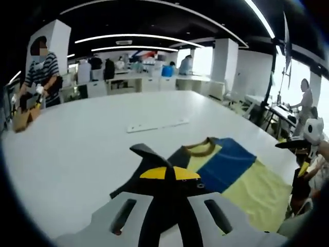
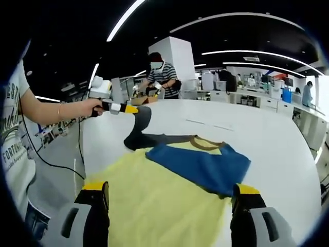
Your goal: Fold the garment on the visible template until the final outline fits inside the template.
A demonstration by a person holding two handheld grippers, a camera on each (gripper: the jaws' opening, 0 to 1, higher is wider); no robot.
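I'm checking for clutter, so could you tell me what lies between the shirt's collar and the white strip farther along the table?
In the left gripper view, only bare white table lies between the collar and the white strip.

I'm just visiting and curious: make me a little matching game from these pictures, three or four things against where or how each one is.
Things:
1. left gripper
2. right gripper
3. dark sleeve
4. white strip

States:
A. lifted off the table
B. lying flat on the table beyond the shirt
C. jaws wide apart over yellow cloth
D. shut on the dark sleeve

Pairs: 1-D, 2-C, 3-A, 4-B
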